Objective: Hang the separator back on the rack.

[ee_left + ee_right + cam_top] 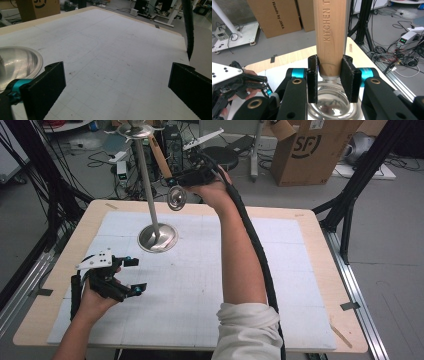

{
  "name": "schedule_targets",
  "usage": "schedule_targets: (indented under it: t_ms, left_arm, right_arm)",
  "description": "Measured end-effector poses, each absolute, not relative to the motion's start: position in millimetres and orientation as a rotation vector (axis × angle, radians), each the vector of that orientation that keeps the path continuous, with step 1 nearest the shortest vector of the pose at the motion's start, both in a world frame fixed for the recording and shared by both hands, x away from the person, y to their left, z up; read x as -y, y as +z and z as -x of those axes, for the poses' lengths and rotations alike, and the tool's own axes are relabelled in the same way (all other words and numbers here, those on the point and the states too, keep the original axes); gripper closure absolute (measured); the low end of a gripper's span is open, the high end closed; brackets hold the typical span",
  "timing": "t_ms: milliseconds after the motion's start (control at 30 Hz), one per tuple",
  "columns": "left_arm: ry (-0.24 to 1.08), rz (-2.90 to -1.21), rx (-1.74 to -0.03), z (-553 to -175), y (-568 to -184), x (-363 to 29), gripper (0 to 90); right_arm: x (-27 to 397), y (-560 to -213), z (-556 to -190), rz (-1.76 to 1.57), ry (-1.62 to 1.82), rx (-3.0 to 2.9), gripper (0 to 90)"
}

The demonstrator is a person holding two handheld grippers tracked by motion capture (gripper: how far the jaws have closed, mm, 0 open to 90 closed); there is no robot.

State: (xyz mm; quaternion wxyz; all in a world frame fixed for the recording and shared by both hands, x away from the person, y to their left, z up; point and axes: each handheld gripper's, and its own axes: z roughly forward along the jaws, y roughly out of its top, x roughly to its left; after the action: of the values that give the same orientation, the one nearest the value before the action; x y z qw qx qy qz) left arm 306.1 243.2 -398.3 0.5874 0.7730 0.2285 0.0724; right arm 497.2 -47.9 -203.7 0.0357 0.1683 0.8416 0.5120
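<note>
Wide white gridded mat [200, 285] spread over the wooden table [320, 270]; tall steel stand [147, 185], round base [157, 238] set on the mat left of centre, rod rising to a flat top; right gripper [172, 181] raised at the far edge, just right of the rod, jaws pinching the wooden handle [330, 35] of a ladle, its steel bowl [176, 198] hanging below; left gripper [134, 276] low on the near left, jaws spread wide over bare mat, nothing between them, base just beyond its left jaw.
</note>
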Motion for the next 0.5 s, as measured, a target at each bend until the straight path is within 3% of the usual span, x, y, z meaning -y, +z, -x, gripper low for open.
schedule_targets:
  t_ms: [500]
  left_arm:
    - [0.17, -1.798, -0.531, -306.0, -397.9, -243.5, 1.8]
  right_arm:
    - [37.4, -206.8, -500.0, -0.515, 1.548, -2.606, 69.2]
